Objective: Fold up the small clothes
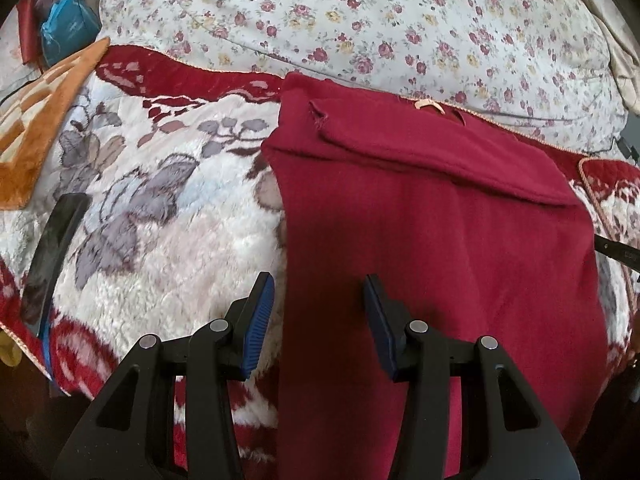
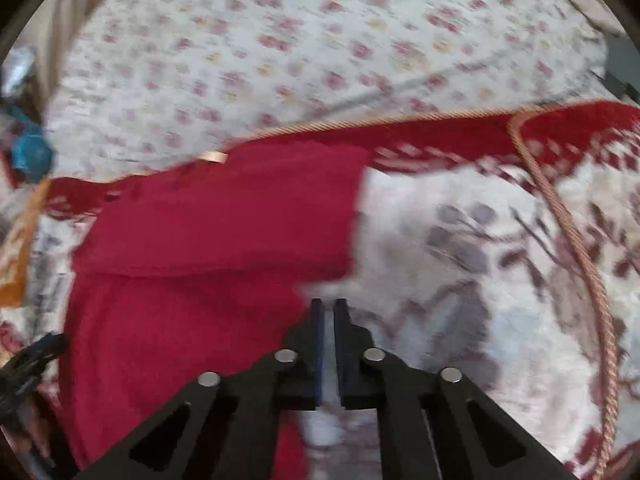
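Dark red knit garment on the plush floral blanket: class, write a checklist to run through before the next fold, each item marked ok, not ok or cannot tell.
1. Dark red knit garment lies flat on the plush floral blanket: ok.
2. Its top flap already folded over: ok.
3. Left gripper open, straddling the garment's edge: ok.
4. Right gripper holding cloth: not ok; shut, nothing between.
5. Lower hem straight: cannot tell.

Soft daylight, fisheye-bowed edges, right view motion-blurred
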Demonstrator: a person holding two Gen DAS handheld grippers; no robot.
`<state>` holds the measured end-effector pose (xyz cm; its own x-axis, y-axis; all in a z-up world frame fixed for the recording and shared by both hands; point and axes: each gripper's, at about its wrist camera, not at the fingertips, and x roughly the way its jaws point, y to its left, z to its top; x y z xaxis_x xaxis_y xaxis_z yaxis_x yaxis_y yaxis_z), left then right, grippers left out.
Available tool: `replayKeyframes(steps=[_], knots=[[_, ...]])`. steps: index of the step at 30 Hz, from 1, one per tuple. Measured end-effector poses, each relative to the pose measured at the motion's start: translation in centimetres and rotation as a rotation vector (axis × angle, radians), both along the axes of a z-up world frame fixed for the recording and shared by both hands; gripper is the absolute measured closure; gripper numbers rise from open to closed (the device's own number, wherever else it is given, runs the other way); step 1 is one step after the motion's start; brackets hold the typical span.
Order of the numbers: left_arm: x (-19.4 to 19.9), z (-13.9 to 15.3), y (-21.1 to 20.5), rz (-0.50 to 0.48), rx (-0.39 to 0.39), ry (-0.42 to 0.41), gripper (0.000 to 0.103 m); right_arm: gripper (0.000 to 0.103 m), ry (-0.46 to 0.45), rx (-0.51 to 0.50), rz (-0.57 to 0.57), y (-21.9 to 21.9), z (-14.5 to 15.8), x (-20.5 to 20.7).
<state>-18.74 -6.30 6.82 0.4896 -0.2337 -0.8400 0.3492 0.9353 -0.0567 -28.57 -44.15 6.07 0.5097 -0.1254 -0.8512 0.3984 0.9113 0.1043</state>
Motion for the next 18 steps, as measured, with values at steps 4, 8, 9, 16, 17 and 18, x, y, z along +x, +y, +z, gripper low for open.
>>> replayKeyframes(steps=[4,8,9,16,17,18], knots=[[-0.5,0.2,0.2,-0.001,0.003,-0.009,0.058,0.1,-0.066,0.141,0.016,-0.7,0.4,-1.4],[-1.1,0.2,0.1,-0.007,0.009,-0.011,0.058,0.075,-0.125,0.14,0.04,0.4,2.3,-2.9],[-1.2,0.2,0.0,-0.01,0.013,-0.012,0.058,0.059,-0.124,0.156,0.052,0.8,2.2,-3.0],[-2.2,0.3,0.1,-0.008,0.017,-0.007,0.058,0.038,-0.058,0.134,0.116,3.5,-0.2,-2.0],[-2.3,0.3,0.1,-0.008,0.018,-0.008,0.058,0.05,-0.054,0.134,0.121,3.8,-0.7,-1.8],[-2.4,0.4,0.1,-0.008,0.019,-0.008,0.058,0.055,-0.047,0.145,0.121,3.9,-1.2,-1.6]])
